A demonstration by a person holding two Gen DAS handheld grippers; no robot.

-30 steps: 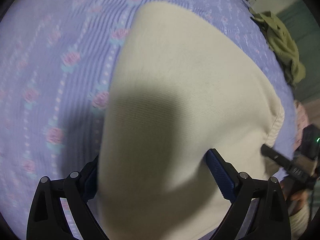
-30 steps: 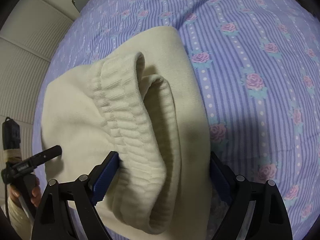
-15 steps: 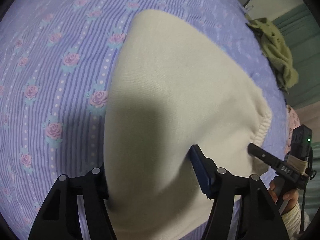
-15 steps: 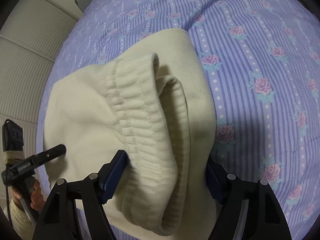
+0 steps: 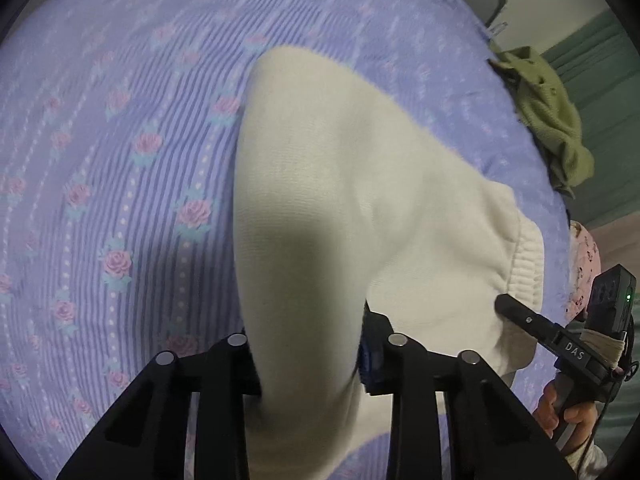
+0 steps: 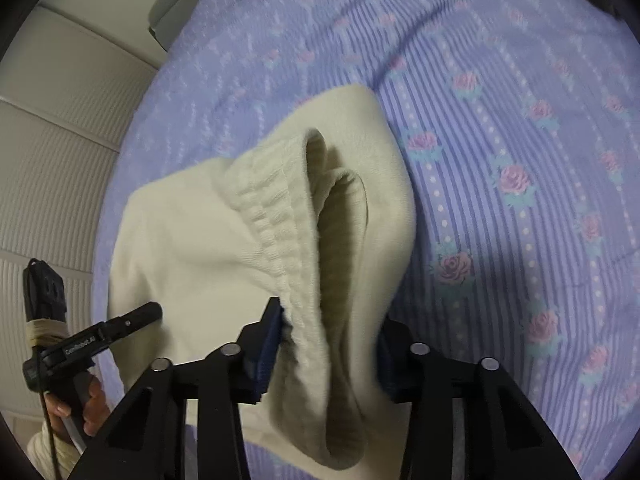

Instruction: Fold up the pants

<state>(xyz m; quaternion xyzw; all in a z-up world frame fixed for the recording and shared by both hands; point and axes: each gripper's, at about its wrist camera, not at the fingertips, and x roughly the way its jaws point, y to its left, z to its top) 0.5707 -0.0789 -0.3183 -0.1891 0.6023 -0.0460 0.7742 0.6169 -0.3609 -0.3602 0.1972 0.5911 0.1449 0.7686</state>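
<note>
With both the left gripper (image 5: 308, 344) and right gripper (image 6: 328, 340) clamped on the pants (image 5: 360, 200), raised partly off the bed (image 5: 120, 160), you have the fold under way but not laid flat.

We see the right gripper (image 6: 326, 344) at 6 o'clock, its blue pads pinched on the ribbed waistband (image 6: 280, 216) of the cream pants (image 6: 192, 256), which bunch up toward the centre over a purple bedspread (image 6: 520, 120) with rose stripes. At 8 o'clock the left gripper (image 6: 132, 322) reaches in, its tip over the pants' edge, though we cannot tell how its jaws stand. A pale ribbed wall (image 6: 60, 160) fills 9 to 10 o'clock.
</note>
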